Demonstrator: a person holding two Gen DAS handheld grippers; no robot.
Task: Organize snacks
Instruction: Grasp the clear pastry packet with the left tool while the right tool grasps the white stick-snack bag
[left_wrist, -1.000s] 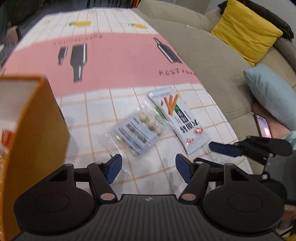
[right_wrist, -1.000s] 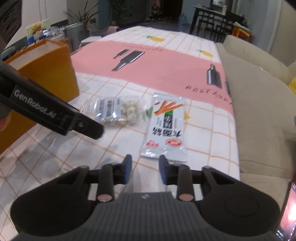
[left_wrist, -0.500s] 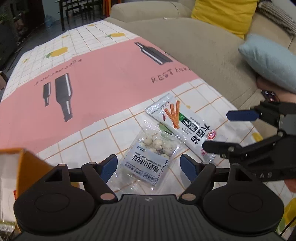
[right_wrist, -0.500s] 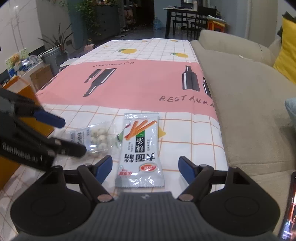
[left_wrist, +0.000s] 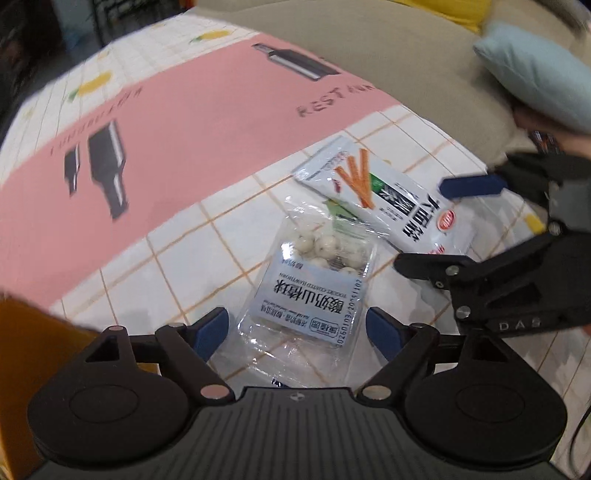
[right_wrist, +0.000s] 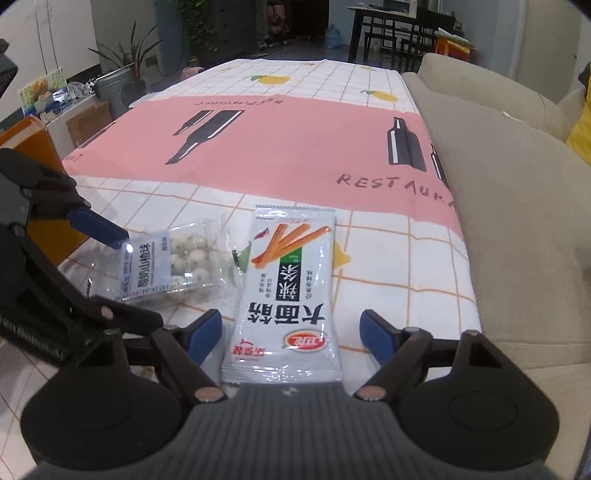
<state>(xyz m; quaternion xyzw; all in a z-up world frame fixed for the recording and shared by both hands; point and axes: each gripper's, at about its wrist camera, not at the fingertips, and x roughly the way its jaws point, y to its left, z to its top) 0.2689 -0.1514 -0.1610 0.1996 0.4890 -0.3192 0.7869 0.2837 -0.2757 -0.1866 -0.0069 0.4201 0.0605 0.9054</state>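
Your left gripper (left_wrist: 297, 332) straddles the clear ball-snack pack (left_wrist: 314, 284), jaws wide. Orange box (right_wrist: 33, 147) close on its left. Right gripper (right_wrist: 290, 332) crowds from the other side (over the white stick-snack packet (right_wrist: 291, 288)). Pink tablecloth (right_wrist: 295, 147) beyond lies bare; sofa (right_wrist: 517, 221) borders the right edge.

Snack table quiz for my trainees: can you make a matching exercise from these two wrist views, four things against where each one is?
Things:
1. clear ball-snack bag
2. white stick-snack packet
3. orange box
4. blue cushion

Places:
A. on the sofa
B. between the open jaws of the right gripper
C. at the table's left side, behind the left gripper
D. between the open jaws of the left gripper

Pairs: 1-D, 2-B, 3-C, 4-A
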